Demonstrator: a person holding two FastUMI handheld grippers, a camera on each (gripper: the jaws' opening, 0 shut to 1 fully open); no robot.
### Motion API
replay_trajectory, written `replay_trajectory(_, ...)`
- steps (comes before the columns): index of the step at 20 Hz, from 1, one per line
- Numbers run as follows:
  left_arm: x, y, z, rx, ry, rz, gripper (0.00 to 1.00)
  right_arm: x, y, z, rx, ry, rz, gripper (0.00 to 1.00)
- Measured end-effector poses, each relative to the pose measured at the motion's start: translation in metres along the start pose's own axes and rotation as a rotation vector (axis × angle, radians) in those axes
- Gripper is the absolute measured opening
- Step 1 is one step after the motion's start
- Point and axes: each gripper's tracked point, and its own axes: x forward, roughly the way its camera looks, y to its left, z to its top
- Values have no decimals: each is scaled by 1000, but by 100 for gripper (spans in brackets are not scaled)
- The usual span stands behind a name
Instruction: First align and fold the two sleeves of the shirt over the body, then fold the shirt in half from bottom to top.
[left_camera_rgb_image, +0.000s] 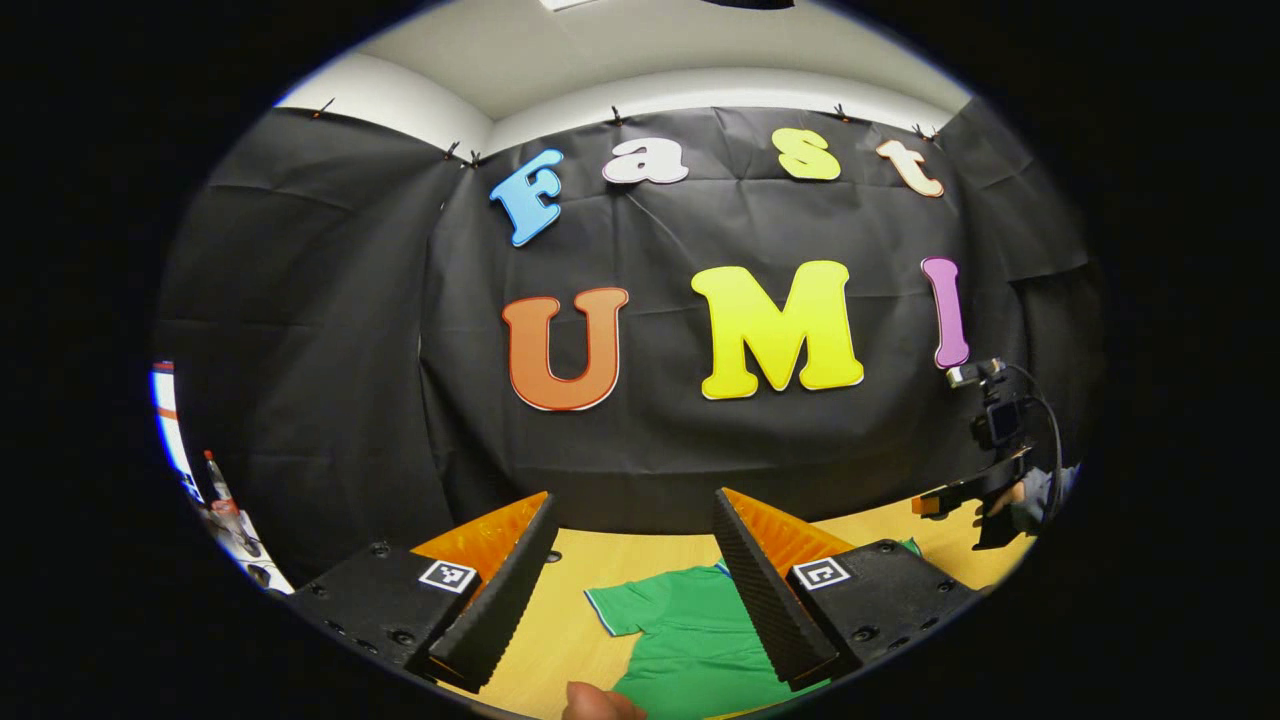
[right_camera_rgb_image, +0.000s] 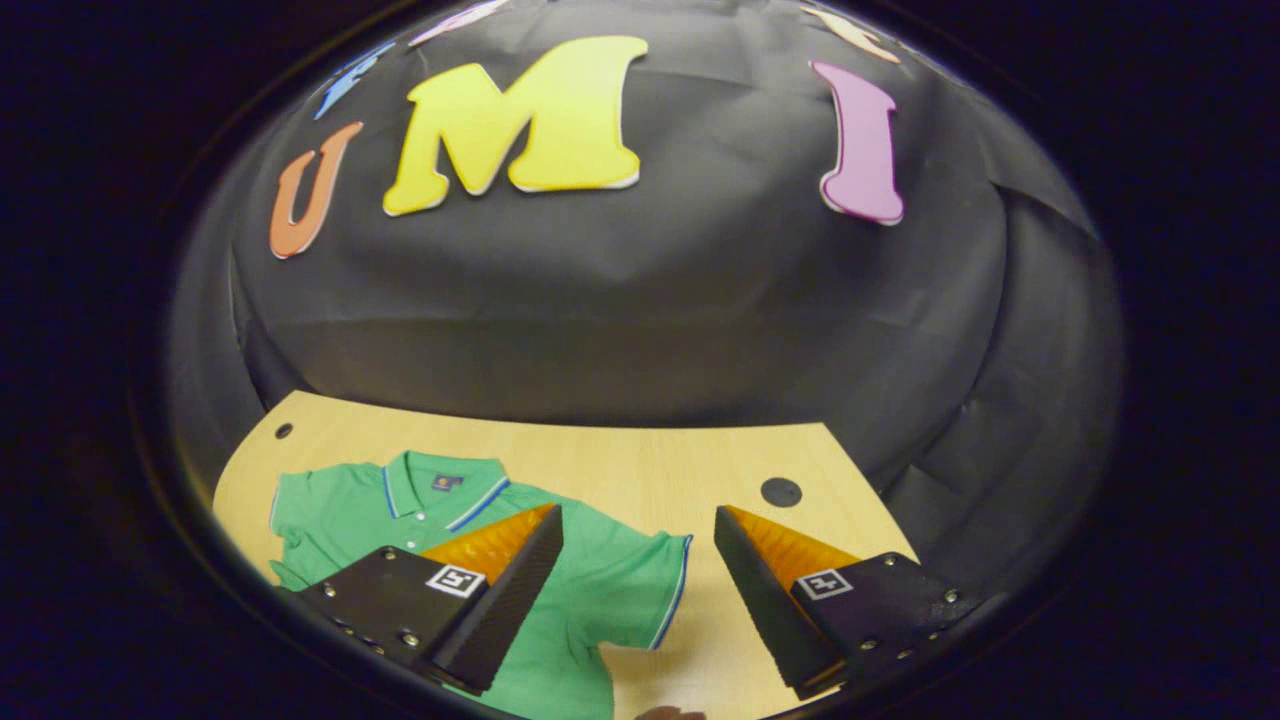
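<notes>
1. Since the shirt (right_camera_rgb_image: 590, 590) lay spread flat on the surface (right_camera_rgb_image: 640, 460) with both short sleeves out to the sides, we judged that nothing of the task was done: neither sleeve was folded over the body, and the bottom-to-top fold was yet to come.
2. We held the left gripper (left_camera_rgb_image: 635, 590) above the near edge of the surface, its fingers spread wide and gripping nothing, with one sleeve (left_camera_rgb_image: 622, 606) showing between them.
3. We held the right gripper (right_camera_rgb_image: 637, 590) over the shirt's other side, fingers likewise spread and empty, and the other sleeve's (right_camera_rgb_image: 650, 590) edge sat between them.
4. In the right gripper view the shirt lay toward the left part of the surface, collar (right_camera_rgb_image: 440, 485) pointing to the far edge by the wall; its lower hem ran out of sight at the near edge.
5. We saw a green polo with a buttoned-looking collar trimmed in blue and white stripes, the same trim on the sleeve cuffs, and a small dark tag inside the neck.
6. The cloth looked smooth and mostly unwrinkled, so we judged the sleeves were ready to be pinched and laid across.
</notes>
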Motion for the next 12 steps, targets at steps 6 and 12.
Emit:
replay_trajectory(6,-11,10,-14,16,60,41,99,80,-31,-53,129,172,-86,97)
replay_trajectory(12,-11,13,-22,41,102,63,99,110,-33,-76,126,212,-97,97)
